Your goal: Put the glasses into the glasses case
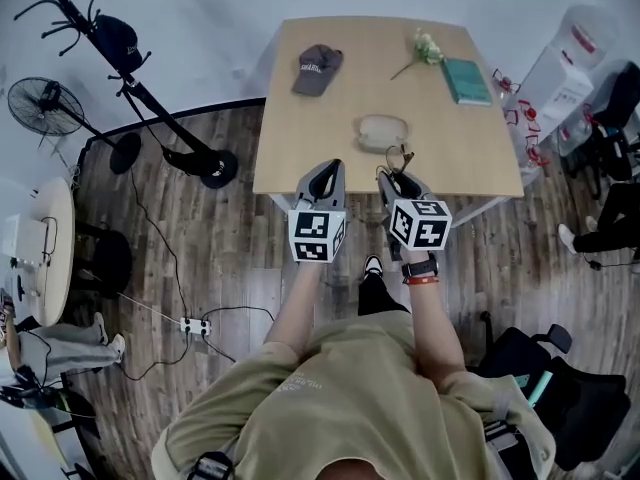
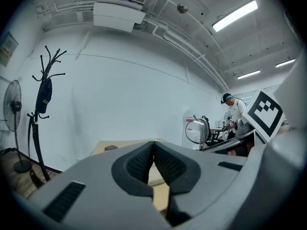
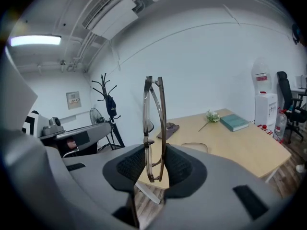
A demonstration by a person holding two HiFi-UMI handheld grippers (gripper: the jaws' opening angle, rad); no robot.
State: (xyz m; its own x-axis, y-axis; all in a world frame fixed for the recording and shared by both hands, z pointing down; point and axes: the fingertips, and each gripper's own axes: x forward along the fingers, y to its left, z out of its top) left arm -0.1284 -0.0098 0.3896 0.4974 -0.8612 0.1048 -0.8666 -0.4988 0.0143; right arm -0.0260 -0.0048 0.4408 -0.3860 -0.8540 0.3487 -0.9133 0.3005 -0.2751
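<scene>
A folded pair of thin-framed glasses stands upright between the pads of my right gripper, which is shut on it. In the head view the glasses poke out ahead of the right gripper at the near edge of the wooden table. Just beyond them on the table lies the beige oval glasses case, also visible from the right gripper. My left gripper hovers beside the right one at the table edge. Its jaws meet with nothing between them.
A grey cap, a flower and a teal book lie at the table's far side. A coat stand and fan stand to the left, a water dispenser and office chairs to the right.
</scene>
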